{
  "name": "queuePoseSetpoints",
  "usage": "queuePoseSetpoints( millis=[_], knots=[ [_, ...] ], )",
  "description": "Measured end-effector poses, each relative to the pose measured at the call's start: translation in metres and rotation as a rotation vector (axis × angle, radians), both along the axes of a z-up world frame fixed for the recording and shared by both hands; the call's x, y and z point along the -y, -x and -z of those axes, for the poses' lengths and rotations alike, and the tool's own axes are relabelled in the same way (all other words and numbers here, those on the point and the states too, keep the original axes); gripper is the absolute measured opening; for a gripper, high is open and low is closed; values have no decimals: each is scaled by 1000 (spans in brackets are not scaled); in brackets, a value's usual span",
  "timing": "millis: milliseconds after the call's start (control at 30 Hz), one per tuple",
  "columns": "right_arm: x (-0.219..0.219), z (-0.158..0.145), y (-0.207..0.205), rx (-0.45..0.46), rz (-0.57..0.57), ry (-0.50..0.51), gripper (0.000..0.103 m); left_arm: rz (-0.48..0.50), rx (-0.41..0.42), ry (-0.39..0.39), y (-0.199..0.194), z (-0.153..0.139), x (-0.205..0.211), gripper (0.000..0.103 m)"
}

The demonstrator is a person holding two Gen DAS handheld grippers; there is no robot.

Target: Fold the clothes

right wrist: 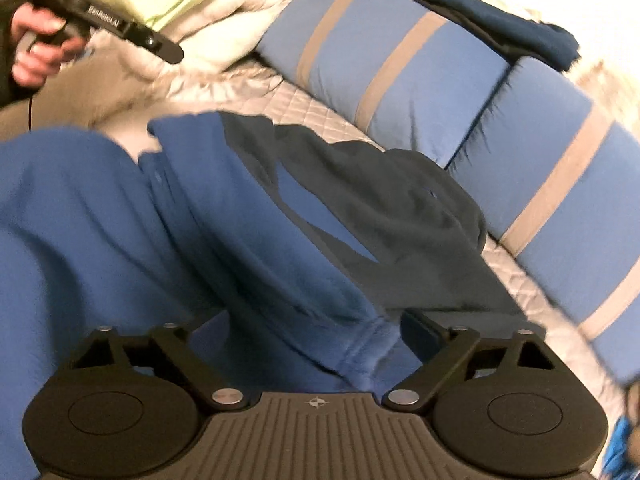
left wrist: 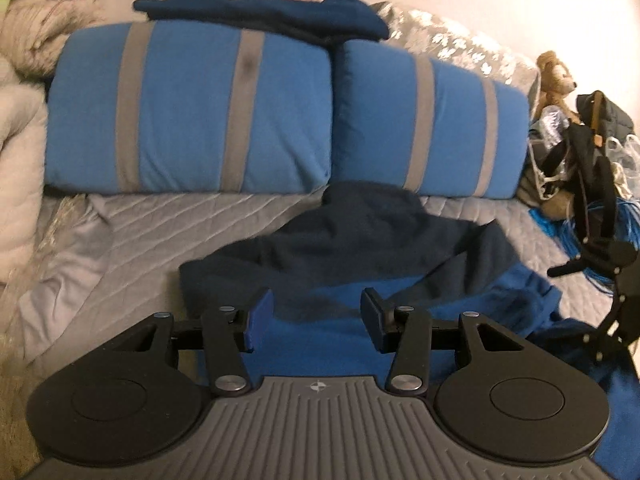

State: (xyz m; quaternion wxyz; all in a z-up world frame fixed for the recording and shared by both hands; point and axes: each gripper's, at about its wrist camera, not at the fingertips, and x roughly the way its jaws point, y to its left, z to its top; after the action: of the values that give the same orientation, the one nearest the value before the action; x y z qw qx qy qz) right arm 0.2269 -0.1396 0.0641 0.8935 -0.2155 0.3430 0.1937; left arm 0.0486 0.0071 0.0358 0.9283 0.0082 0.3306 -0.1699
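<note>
A blue garment with a dark navy part lies crumpled on the grey quilted bed. My left gripper is open just above the blue cloth, with nothing between its fingers. In the right wrist view the same blue garment and its navy part fill the middle. My right gripper is open, with a ridge of blue cloth bunched between its fingers; the left fingertip is hidden behind the cloth. The right gripper's body also shows in the left wrist view.
Two blue pillows with grey stripes stand at the head of the bed, folded dark blue clothes on top. Beige blankets lie left. A teddy bear and blue cables sit right. A hand holds the left gripper's handle.
</note>
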Motion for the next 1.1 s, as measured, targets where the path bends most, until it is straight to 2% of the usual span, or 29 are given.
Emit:
queuePoseSetpoints(
  millis=[267,400,433,633,700,800,833,933,1100],
  knots=[
    [-21,27,-16,-13,-190,261,66,-54,-31,-9,2,16,-22,48],
    [-32,37,-21,-40,-268,357,52,-80,-38,-14,5,24,-34,48],
    [-32,37,-23,-55,-278,356,49,-87,-41,-17,6,26,-36,48],
    [-27,28,-38,-130,-309,330,49,-115,-57,-19,10,35,-50,48],
    [-29,29,-40,-159,-322,362,46,-125,-61,-21,11,38,-55,48],
    [-32,34,-43,-180,-337,414,15,-138,-63,-22,11,42,-59,48],
    [-33,33,-45,-171,-326,415,12,-141,-63,-27,12,44,-60,48],
    [-32,21,-56,-96,-256,422,11,-134,-68,-58,9,54,-59,48],
    [-27,-15,-74,69,-116,408,10,-76,-73,-168,0,77,-45,48]
  ],
)
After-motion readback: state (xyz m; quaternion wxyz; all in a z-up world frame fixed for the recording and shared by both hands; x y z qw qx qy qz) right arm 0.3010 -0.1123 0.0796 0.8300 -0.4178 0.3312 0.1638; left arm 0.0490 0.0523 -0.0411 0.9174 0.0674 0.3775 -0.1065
